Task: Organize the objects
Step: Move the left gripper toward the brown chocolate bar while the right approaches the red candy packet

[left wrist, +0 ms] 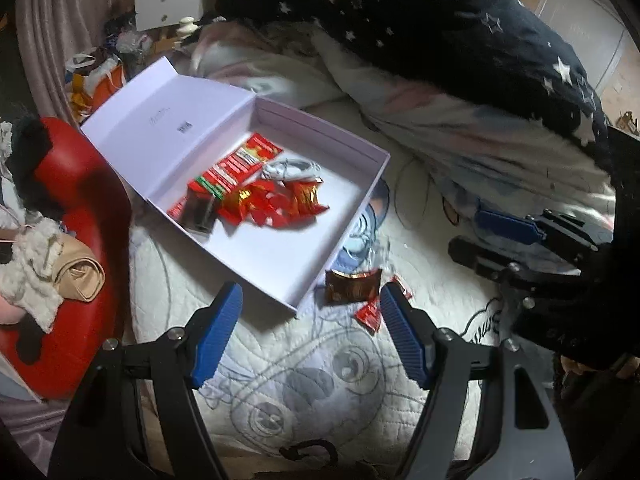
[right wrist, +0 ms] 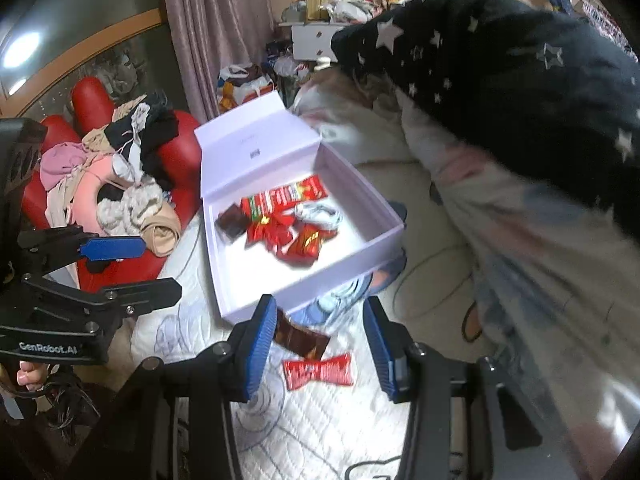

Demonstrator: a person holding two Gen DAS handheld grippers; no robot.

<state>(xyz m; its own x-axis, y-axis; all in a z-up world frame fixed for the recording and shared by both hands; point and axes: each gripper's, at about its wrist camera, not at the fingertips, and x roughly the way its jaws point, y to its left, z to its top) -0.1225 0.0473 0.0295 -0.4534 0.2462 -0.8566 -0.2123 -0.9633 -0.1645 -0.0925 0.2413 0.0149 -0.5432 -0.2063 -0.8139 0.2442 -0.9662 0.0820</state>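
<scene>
An open lilac box (left wrist: 352, 140) (right wrist: 360, 256) lies on the white quilted bed, lid folded back. It holds several red and brown snack packets (left wrist: 256, 184) (right wrist: 288, 220) and a coiled white cable (left wrist: 292, 168) (right wrist: 320, 212). On the quilt by the box's near corner lie a brown packet (left wrist: 352, 286) (right wrist: 300, 338) and a red packet (left wrist: 370, 316) (right wrist: 320, 370). My left gripper (left wrist: 310, 334) is open and empty, just in front of the box. My right gripper (right wrist: 320, 352) is open and empty, with both loose packets between its fingers (right wrist: 262, 344).
A red chair (left wrist: 80, 216) (right wrist: 176, 160) piled with clothes stands left of the bed. A dark star-patterned duvet (left wrist: 460, 32) (right wrist: 520, 80) and pale bedding are heaped to the right. A white dresser (right wrist: 316, 38) and clutter stand at the back.
</scene>
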